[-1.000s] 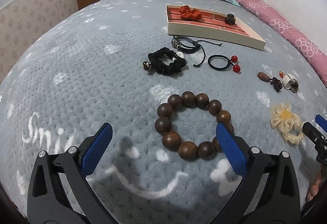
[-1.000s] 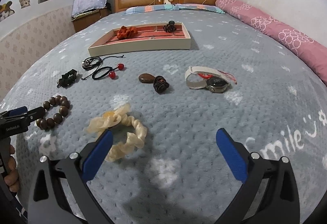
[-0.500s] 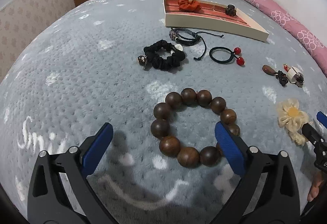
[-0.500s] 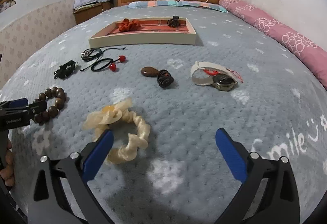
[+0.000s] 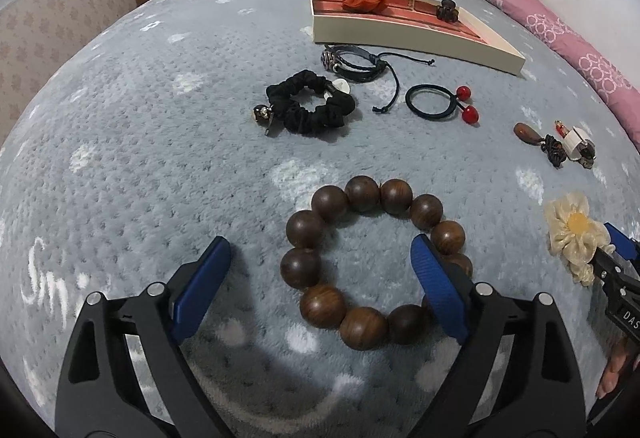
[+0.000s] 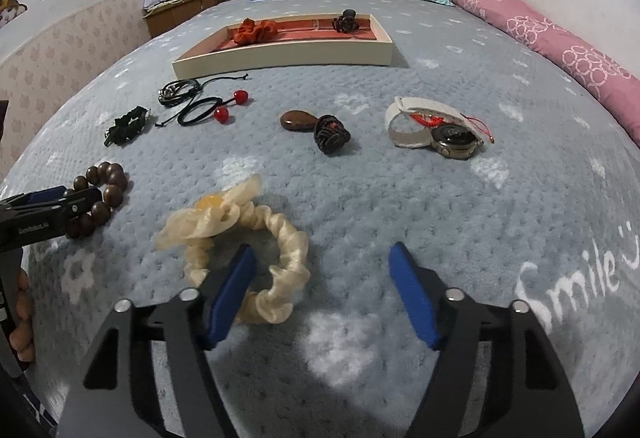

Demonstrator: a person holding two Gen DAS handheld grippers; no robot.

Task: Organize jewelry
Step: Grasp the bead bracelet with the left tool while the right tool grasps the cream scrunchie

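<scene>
Left hand-held gripper [image 5: 320, 274] low over the bed [image 5: 160, 118], spread wide, right pad inside the wooden bead bracelet [image 5: 372, 262]. Right hand-held gripper [image 6: 322, 290] likewise low and wide, left pad inside the cream scrunchie [image 6: 244, 238]. Beyond, tray [image 6: 280, 56] holding red scrunchie [image 6: 256, 30] and dark claw clip [image 6: 346, 21].

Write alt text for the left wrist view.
The open left gripper straddles one side of a wooden bead bracelet on a grey blanket. Beyond lie a black scrunchie and a tray.
</scene>
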